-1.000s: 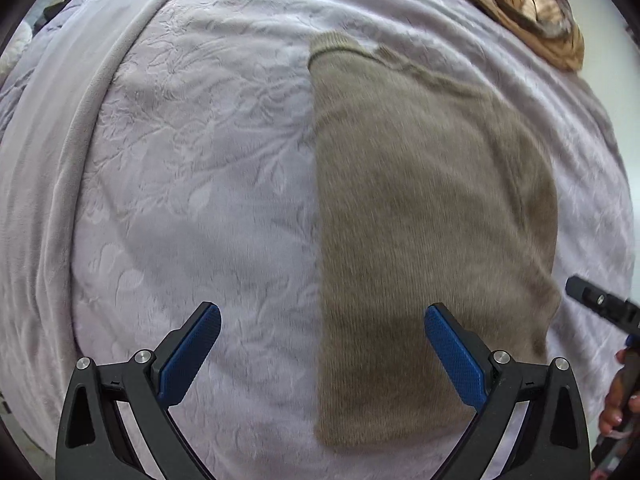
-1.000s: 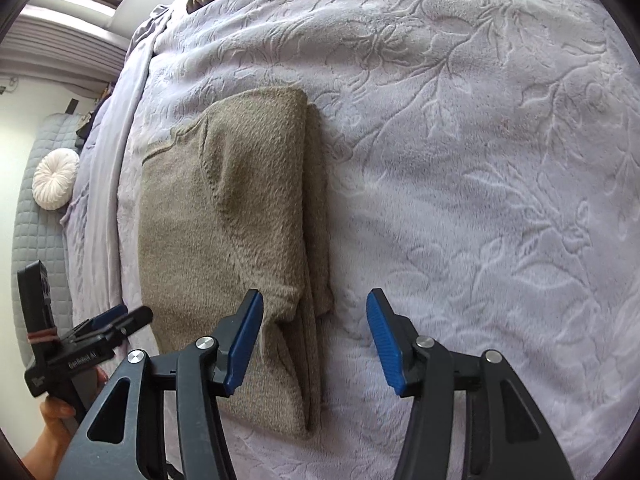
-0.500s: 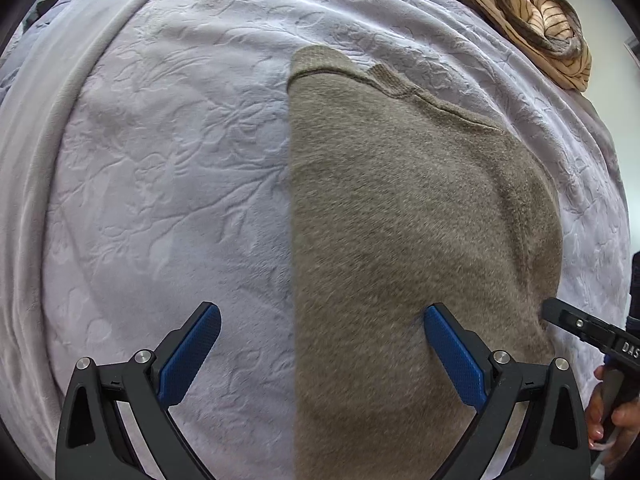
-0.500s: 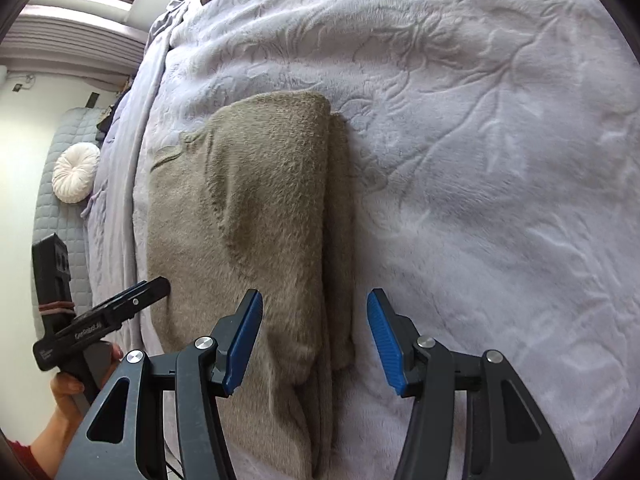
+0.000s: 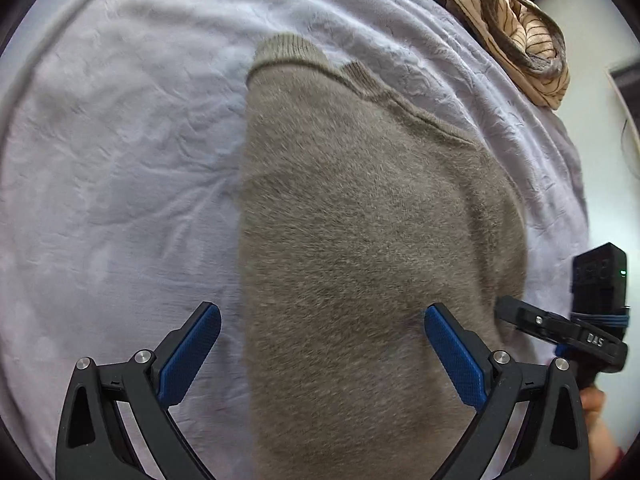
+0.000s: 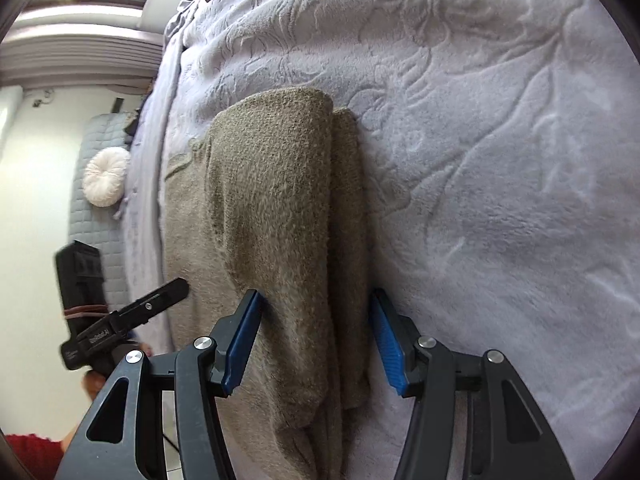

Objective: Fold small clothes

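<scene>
Brown sweater lying folded on the bed, both grippers now closer over it than a second ago.

Both grippers have moved in since the earlier frames, so the sweater fills more of each view. The left gripper is wide open and holds nothing, its left pad over the blanket and its right pad over the knit. The right gripper is open too, its two pads straddling the folded sleeve edge without clamping it; whether they touch is hard to tell. One sweater lies on the one pale lilac embossed blanket covering the bed. Farther off are one striped tan garment at the bed's far edge and one white round cushion.
</scene>
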Demonstrator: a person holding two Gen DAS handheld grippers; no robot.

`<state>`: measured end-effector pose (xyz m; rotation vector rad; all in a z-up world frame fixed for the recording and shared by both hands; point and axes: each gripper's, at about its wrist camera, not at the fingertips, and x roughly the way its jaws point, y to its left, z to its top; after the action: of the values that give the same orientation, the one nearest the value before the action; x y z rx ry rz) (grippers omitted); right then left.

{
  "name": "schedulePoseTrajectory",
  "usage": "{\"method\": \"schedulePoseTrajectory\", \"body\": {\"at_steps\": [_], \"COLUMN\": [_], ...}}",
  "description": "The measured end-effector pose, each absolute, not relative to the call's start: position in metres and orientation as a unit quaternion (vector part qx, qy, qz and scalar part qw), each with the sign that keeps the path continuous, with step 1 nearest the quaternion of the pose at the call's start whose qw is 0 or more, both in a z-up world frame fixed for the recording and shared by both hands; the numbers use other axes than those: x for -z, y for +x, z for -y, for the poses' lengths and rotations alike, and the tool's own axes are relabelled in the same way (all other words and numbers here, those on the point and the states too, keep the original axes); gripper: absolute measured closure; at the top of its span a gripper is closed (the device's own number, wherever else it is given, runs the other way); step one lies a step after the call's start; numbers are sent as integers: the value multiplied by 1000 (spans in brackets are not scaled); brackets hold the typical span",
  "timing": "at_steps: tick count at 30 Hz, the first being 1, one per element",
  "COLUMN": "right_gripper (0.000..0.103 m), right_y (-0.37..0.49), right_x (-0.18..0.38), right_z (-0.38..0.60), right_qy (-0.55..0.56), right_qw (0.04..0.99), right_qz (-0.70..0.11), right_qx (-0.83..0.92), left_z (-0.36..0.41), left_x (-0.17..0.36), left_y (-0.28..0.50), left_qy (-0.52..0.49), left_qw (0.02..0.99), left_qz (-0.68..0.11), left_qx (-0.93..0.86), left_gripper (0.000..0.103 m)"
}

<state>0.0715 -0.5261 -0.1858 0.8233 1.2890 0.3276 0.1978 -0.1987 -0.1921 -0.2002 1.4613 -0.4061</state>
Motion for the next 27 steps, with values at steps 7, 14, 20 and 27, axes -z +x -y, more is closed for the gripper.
{"method": "schedulePoseTrajectory", "body": {"at_steps": [7, 14, 20, 27], "right_gripper": [40, 39, 39, 72], "right_y": [95, 102, 108, 113], "right_x": [179, 190, 205, 196], "right_z": [502, 495, 495, 483], "right_qy": [343, 322, 372, 403], "right_qw": [719, 716, 699, 686], "right_qz": [-574, -578, -567, -573], "right_qx": [-188, -224, -225, -196], "left_z": [221, 235, 242, 246], "left_x": [205, 208, 204, 182], "left_y": [201, 205, 200, 189], "left_qy": [-74, -65, -45, -34], "left_qw": [712, 710, 722, 747], "left_qz": [-664, -659, -654, -626], "left_qx": [218, 238, 224, 223], "left_gripper": [1, 1, 1, 45]}}
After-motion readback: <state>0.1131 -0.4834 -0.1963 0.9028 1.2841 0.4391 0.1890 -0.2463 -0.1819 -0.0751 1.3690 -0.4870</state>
